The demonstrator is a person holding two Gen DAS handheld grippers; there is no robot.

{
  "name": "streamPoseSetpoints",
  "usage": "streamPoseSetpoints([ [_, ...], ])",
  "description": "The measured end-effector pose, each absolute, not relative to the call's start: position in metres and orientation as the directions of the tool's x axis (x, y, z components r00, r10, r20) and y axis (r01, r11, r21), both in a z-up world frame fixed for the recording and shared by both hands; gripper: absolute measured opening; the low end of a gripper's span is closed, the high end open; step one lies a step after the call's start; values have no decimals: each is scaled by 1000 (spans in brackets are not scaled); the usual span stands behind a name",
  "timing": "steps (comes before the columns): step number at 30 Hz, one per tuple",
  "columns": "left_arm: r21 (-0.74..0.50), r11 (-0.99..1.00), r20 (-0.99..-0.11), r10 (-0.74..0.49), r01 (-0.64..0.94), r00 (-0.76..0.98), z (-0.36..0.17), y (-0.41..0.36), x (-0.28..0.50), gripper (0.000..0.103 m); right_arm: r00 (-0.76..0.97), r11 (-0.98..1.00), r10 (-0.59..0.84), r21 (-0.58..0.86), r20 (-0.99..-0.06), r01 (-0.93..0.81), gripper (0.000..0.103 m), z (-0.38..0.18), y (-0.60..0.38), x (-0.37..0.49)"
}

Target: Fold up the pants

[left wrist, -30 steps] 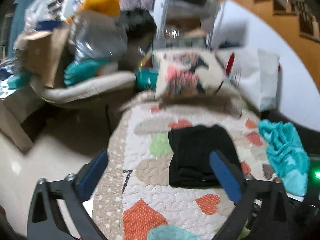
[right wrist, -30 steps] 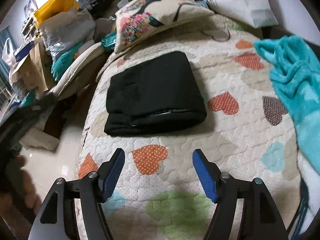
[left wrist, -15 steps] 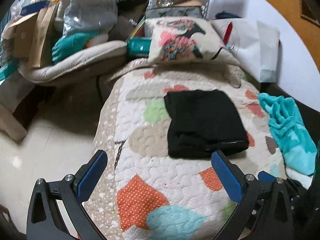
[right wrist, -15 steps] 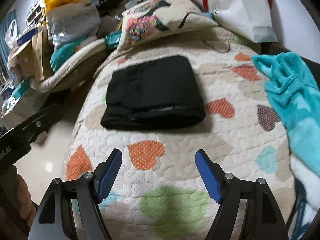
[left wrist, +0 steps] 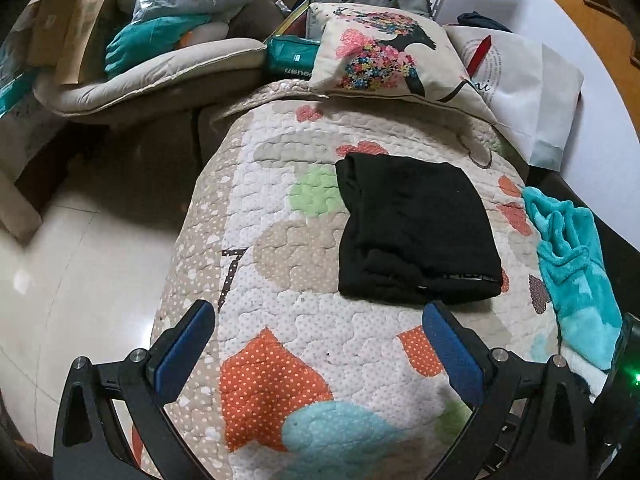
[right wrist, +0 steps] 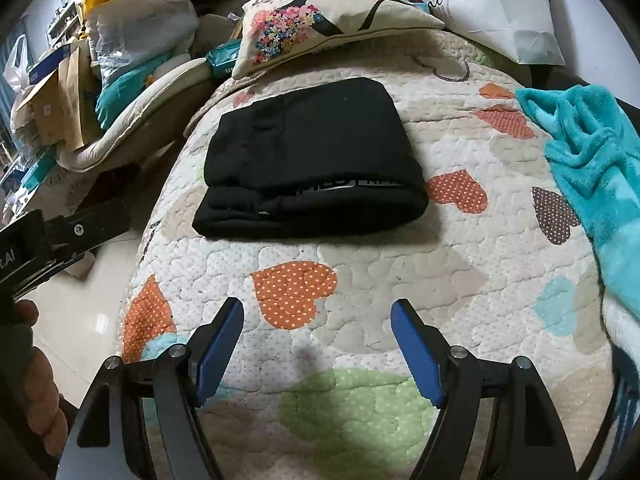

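The black pants (left wrist: 416, 232) lie folded into a compact rectangle on the heart-patterned quilt (left wrist: 280, 320); they also show in the right wrist view (right wrist: 312, 160), with a strip of white lettering at their near edge. My left gripper (left wrist: 320, 312) is open and empty, held above the quilt just short of the pants. My right gripper (right wrist: 318, 308) is open and empty, also short of the pants' near edge. The left gripper's body (right wrist: 60, 232) shows at the left of the right wrist view.
A teal fleece blanket (left wrist: 572, 264) lies at the quilt's right edge (right wrist: 592, 152). A printed cushion (left wrist: 384, 56) and a white paper bag (left wrist: 532, 80) sit behind the pants. A beige cushion, boxes and bags (left wrist: 160, 40) crowd the left; tiled floor (left wrist: 80, 264) lies below.
Both grippers have drawn back and risen slightly from the folded pants, which lie still. The left view has steadied and tilted down toward the quilt. Both stay open.
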State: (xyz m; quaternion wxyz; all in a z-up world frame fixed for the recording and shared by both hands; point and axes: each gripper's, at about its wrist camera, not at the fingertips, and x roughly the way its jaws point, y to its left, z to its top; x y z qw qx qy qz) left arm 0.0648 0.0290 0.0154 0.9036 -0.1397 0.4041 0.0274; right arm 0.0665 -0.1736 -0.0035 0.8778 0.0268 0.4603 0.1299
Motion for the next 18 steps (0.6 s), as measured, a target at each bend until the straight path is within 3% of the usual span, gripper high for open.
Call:
streamPoseSetpoints([
  [18,-196,969,-752,-53,-147,657,14,20,66,103,551,963,256,161,-794,-215,81,-2,-169,65],
])
